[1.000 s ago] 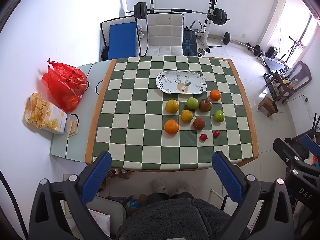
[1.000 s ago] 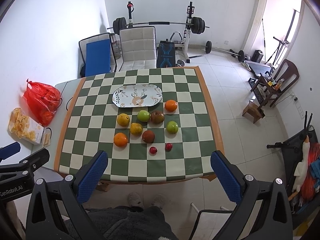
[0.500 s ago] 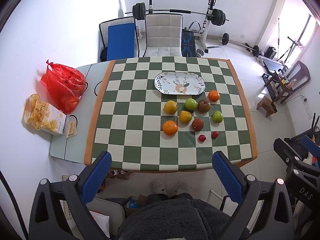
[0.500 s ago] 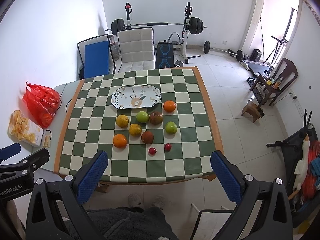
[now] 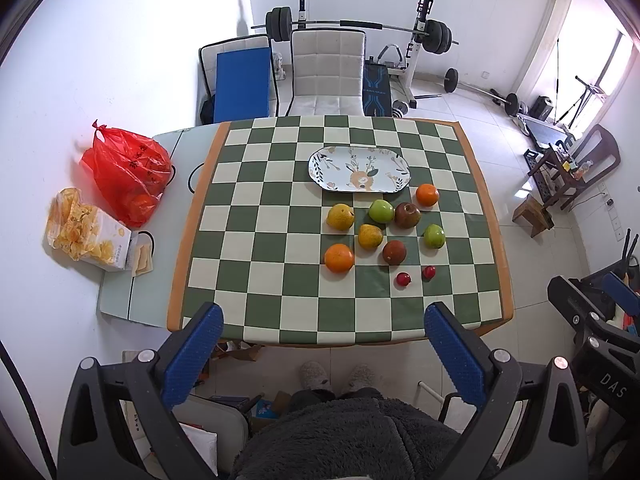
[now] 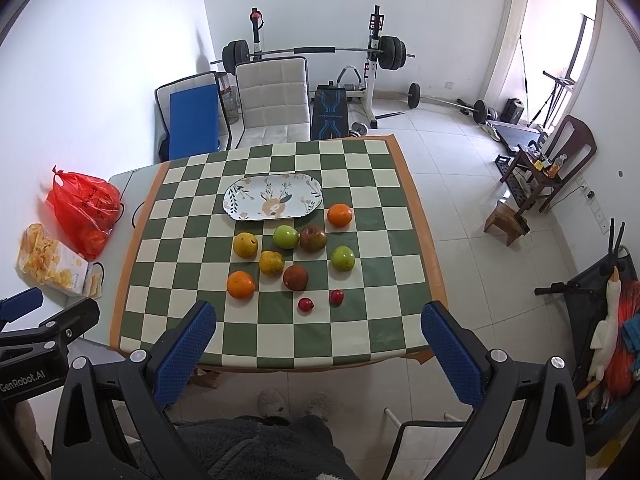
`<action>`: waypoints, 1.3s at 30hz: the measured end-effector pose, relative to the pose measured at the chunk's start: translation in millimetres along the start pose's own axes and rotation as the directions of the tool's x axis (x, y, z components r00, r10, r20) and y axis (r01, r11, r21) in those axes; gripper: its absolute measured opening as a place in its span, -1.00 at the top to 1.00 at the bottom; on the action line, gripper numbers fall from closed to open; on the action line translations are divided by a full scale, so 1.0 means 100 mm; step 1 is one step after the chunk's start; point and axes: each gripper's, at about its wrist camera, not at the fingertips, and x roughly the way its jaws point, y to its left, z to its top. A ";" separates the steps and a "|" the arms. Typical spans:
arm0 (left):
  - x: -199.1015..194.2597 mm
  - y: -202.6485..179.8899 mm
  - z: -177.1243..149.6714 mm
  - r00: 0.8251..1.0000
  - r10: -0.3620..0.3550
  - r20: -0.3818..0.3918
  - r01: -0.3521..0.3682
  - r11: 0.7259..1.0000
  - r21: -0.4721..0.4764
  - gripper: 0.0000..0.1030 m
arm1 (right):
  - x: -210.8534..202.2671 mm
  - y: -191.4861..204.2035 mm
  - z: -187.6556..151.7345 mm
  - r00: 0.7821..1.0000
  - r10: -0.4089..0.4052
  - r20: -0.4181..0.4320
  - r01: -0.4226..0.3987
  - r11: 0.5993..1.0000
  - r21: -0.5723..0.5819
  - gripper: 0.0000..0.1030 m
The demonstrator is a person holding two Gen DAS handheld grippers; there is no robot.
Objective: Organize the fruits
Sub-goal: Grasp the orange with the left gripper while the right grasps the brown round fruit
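Several fruits lie loose on the green-and-white checked table (image 5: 256,216) (image 6: 380,248): two oranges (image 5: 339,257) (image 6: 241,285), two yellow pears (image 5: 340,216) (image 6: 245,245), two green apples (image 5: 381,211) (image 6: 286,237), two dark red apples (image 5: 407,215) (image 6: 313,238) and two small red fruits (image 5: 403,279) (image 6: 305,304). An empty oval patterned plate (image 5: 359,168) (image 6: 273,197) lies just behind them. My left gripper (image 5: 320,328) and right gripper (image 6: 318,330) are both open and empty, held high above the table's near edge.
A red plastic bag (image 5: 128,172) (image 6: 86,210) and a snack box (image 5: 90,236) (image 6: 54,262) sit on the grey side surface left of the table. A white chair (image 5: 328,72) and a weight bench stand behind it. My feet show below.
Both views have shifted slightly; the table and fruits sit a little higher in the frames. The fruits have not moved and both grippers stay open.
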 end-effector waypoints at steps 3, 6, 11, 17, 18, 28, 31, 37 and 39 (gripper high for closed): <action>0.00 0.00 0.00 1.000 0.001 0.001 -0.001 1.000 0.000 -1.00 | 0.00 0.00 0.01 1.000 -0.001 0.002 0.001 1.000 0.001 -1.00; 0.00 0.00 -0.01 1.000 -0.001 0.001 0.001 1.000 -0.001 -1.00 | 0.00 0.01 0.02 1.000 0.001 0.000 -0.001 1.000 0.000 -1.00; -0.04 -0.08 0.01 1.000 -0.004 -0.011 0.005 1.000 0.008 -1.00 | 0.00 0.00 0.03 1.000 0.006 0.002 -0.006 1.000 0.003 -1.00; 0.19 -0.24 0.34 0.997 0.058 0.059 -0.058 0.998 -0.002 -1.00 | 0.19 -0.11 0.21 0.999 0.039 0.020 -0.040 0.998 0.058 -1.00; 0.30 -0.28 0.43 0.992 0.093 0.080 -0.094 0.996 -0.001 -1.00 | 0.28 -0.16 0.22 0.998 0.055 0.023 -0.056 0.996 0.073 -1.00; 1.83 -0.03 0.59 0.977 0.181 -0.114 -0.187 0.981 -0.045 -0.97 | 2.39 -0.42 0.17 0.950 0.225 -0.215 -0.192 0.967 0.165 -0.98; 2.45 -0.06 0.56 0.966 0.090 -0.240 -0.115 0.989 -0.089 -0.89 | 3.00 -0.47 0.05 0.925 0.262 -0.276 -0.217 0.959 0.184 -0.95; 3.50 -0.23 0.48 0.902 -0.025 -0.431 -0.026 0.993 -0.112 -0.88 | 3.87 -0.44 -0.04 0.900 0.246 -0.360 -0.195 0.966 0.172 -0.72; 3.76 -0.26 0.50 0.885 -0.044 -0.463 -0.003 0.995 -0.100 -0.88 | 3.98 -0.46 -0.10 0.886 0.250 -0.390 -0.189 0.964 0.190 -0.67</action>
